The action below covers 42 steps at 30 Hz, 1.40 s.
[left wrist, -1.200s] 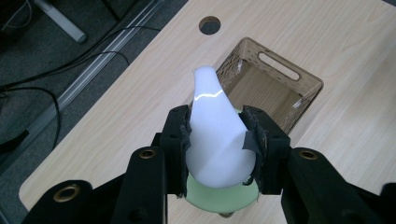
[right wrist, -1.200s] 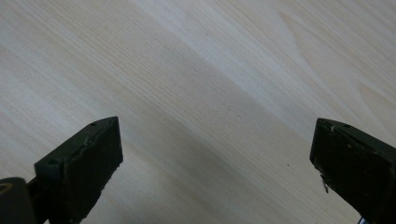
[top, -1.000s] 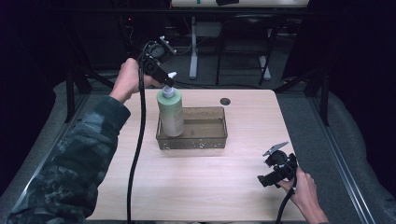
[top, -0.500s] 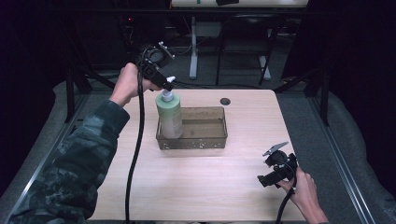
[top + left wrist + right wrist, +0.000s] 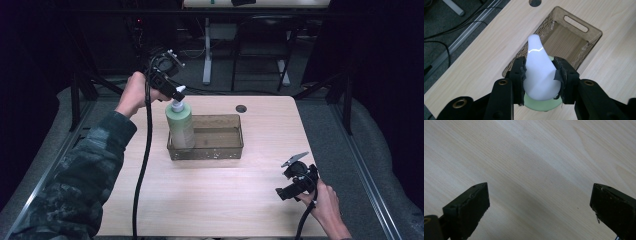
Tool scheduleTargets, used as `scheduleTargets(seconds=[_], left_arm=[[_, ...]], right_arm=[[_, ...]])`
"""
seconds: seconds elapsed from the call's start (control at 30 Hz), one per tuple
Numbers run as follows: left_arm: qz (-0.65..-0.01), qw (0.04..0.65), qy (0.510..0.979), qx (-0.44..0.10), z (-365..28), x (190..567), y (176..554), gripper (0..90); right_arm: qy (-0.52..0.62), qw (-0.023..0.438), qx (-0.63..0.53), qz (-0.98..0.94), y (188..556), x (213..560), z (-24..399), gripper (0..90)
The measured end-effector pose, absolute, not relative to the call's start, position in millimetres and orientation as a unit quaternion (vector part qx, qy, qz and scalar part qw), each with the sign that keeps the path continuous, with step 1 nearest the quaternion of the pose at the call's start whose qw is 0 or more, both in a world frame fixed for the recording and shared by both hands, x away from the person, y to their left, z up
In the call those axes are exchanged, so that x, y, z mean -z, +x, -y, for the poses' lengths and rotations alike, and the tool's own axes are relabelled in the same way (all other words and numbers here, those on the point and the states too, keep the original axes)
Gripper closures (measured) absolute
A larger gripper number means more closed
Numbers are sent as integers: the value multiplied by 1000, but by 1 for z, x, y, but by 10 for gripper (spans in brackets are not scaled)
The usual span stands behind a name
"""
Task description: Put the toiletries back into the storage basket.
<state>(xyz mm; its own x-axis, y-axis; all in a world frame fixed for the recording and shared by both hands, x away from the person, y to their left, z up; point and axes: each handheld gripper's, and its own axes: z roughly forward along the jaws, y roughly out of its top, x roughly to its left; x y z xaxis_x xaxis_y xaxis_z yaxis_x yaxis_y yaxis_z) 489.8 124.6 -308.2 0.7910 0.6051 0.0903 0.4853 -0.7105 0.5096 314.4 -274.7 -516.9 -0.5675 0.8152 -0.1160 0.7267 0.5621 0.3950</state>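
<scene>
A pale green pump bottle (image 5: 180, 123) with a white pump head (image 5: 539, 70) stands upright in the left end of a smoky clear bin (image 5: 235, 145). My left gripper (image 5: 176, 94) comes down from the upper left and is shut on the pump head, one pad on each side (image 5: 541, 73). The bottle's green shoulder (image 5: 541, 105) peeks out under the jaws, and its foot is hidden behind the bin wall. My right gripper (image 5: 291, 186) rests low near the table's front right, jaws wide open over bare wood (image 5: 539, 202).
The bin (image 5: 574, 32) has a slot handle at its far end and nothing else inside. A round cable hole (image 5: 241, 108) lies in the tabletop behind it. Black cables trail from both grippers. Table edges and dark floor surround the wooden top (image 5: 210, 200).
The left hand with the bottle has shifted only slightly; the bottle now sits a little lower in the bin. The right gripper has not moved.
</scene>
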Motion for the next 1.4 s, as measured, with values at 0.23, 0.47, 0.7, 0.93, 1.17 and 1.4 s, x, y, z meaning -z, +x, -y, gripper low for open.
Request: scheduleTargets(seconds=[0.23,0.47,0.7,0.93,1.17,1.4], left_arm=[[-296,238,917,-124,-128,312,489,630],[-293,235,919,-120,-128,316,487,630],[-290,232,921,-118,-129,317,485,630],[-288,231,922,-115,-129,318,483,630],[-287,229,923,-113,-130,319,482,630],[-289,226,924,-110,-132,321,483,630]], right_arm=[[442,144,-153,-872,314,517,275,20],[442,145,-153,-872,314,517,275,22],[443,144,-153,-872,314,517,274,23],[443,144,-152,-872,314,517,274,23],[441,146,-151,-872,315,517,275,23],[443,144,-152,-872,314,517,274,24]])
